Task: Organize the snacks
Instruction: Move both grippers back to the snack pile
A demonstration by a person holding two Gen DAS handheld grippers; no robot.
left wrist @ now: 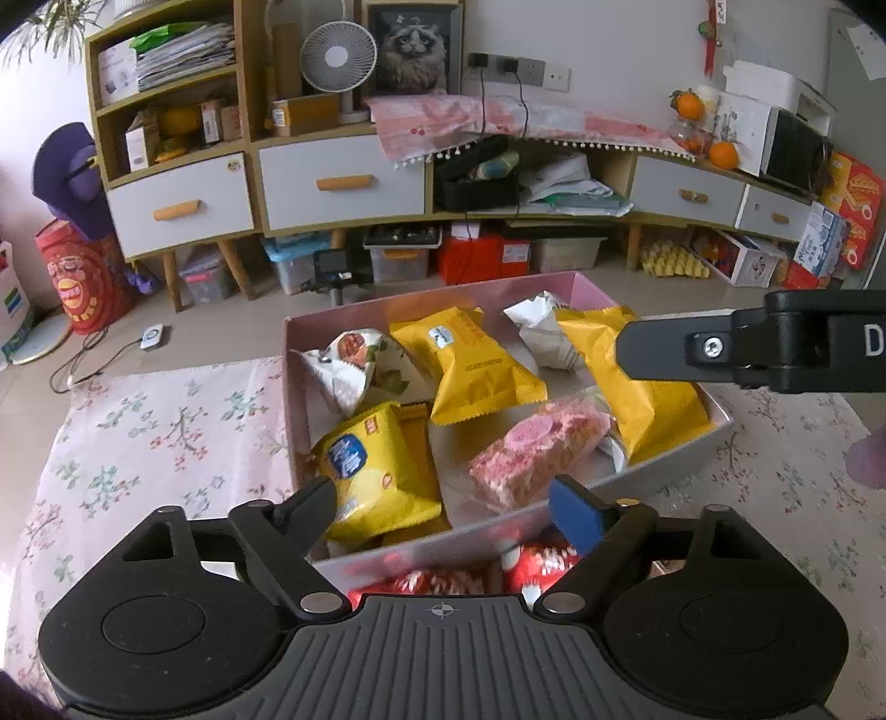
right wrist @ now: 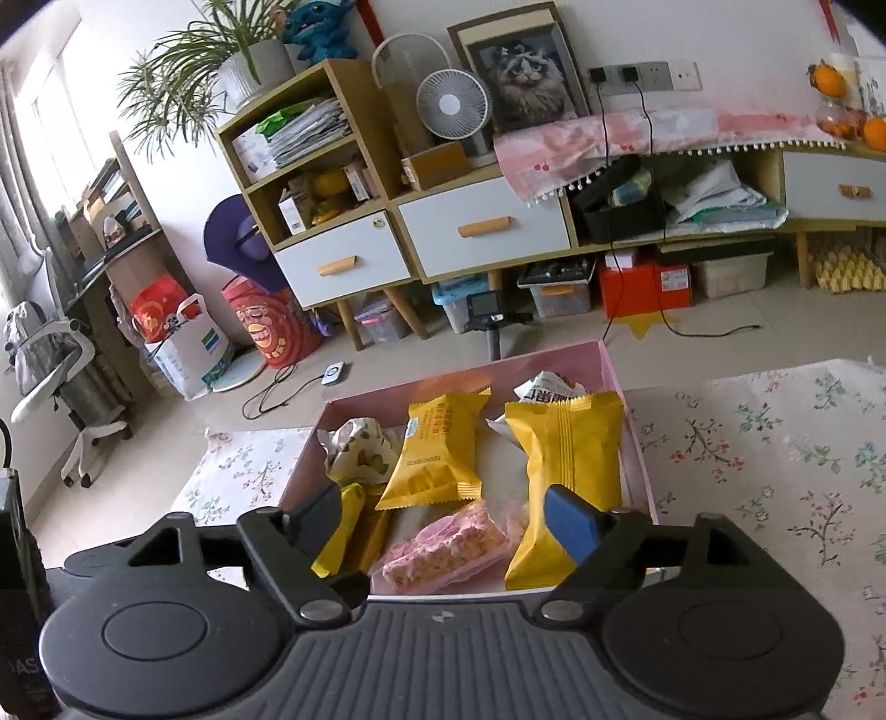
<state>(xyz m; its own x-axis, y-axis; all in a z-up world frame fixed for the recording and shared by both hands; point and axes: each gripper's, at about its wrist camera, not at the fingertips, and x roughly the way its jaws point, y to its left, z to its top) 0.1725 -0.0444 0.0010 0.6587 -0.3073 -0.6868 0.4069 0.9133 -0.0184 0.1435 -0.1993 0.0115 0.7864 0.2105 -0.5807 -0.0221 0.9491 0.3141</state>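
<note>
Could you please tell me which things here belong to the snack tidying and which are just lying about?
Job:
pink box
yellow packets
pink rice bar
white packets
red-and-white packets
left gripper, open
right gripper, open

Lying about:
fan
cat picture
oranges

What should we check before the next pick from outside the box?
1. Left tool open, nothing between its fingers: ok.
2. Right tool open and empty: ok.
3. Pink box sits flat on the flowered cloth: ok.
4. Room left in the box: a bare strip of floor shows beside the pink snack bar: ok.
5. Next items: red packets lie outside the box, under the left tool: ok.
6. Count of red packets left: partly hidden by the tool, cannot tell.
</note>
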